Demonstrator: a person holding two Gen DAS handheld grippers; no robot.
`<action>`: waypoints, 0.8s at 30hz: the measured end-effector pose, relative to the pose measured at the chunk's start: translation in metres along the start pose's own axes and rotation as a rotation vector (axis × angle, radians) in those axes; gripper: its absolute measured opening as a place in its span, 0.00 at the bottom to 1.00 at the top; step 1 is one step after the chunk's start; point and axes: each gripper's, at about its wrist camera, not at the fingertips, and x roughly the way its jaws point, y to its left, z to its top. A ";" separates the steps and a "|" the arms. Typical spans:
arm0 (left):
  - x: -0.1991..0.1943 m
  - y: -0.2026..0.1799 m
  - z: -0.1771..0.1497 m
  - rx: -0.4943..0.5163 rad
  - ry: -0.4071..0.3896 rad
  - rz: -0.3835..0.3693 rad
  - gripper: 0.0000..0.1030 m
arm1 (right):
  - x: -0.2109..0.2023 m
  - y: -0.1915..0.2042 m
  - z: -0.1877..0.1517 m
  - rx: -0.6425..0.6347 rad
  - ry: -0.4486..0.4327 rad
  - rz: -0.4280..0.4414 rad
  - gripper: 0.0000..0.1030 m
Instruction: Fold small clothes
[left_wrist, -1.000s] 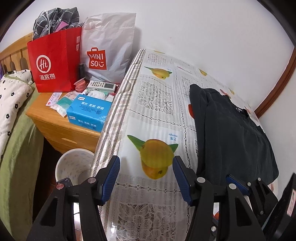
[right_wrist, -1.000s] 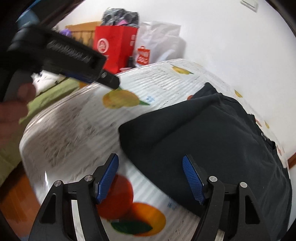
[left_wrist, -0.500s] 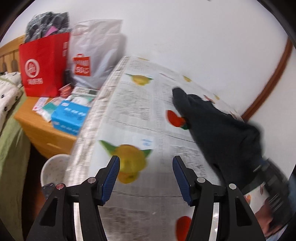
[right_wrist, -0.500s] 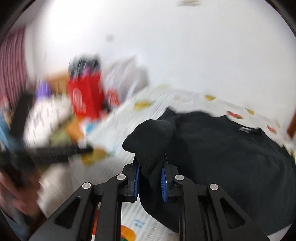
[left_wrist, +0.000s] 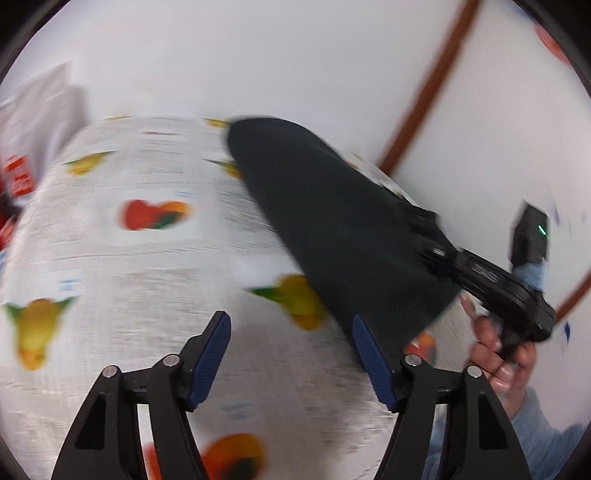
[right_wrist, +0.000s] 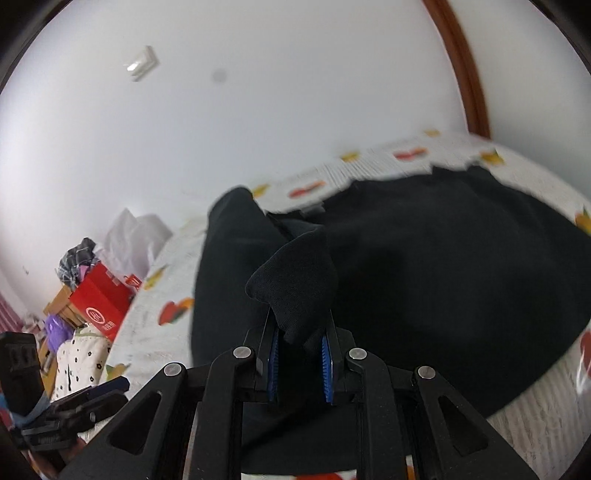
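On the fruit-print table: the dark garment (right_wrist: 443, 266) lies spread over the tablecloth (left_wrist: 110, 258), one corner lifted off it.

Right gripper (right_wrist: 300, 350): clamped tight on a bunched corner of the garment, fabric poking up between the blue pads (right_wrist: 274, 354). From the left wrist view you can see it pulling the cloth up into a slanted sheet.

Left gripper (left_wrist: 291, 363): spread wide, nothing in it, hovering low over the tablecloth just beside the garment's near edge.

Step in hand: looks like the first fold, lifted corner being carried over the rest of the piece.

Next move, my guess: carry the corner across and lay it down flat, and the left probably needs to pin or grab the near edge so the whole thing doesn't slide.

Orientation: in the left view the long axis runs diagonally, far end toward the wall, lifted end toward the right gripper. Which end is collar or hem, can't tell, too blurry.
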 end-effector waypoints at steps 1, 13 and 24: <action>0.009 -0.013 -0.002 0.031 0.020 -0.005 0.65 | 0.003 -0.006 -0.003 0.015 0.017 0.001 0.17; 0.069 -0.074 -0.016 0.217 0.145 0.105 0.66 | 0.002 -0.019 -0.005 -0.024 0.096 0.049 0.30; 0.079 -0.081 -0.013 0.236 0.126 0.137 0.66 | 0.036 -0.019 0.015 0.016 0.147 0.125 0.53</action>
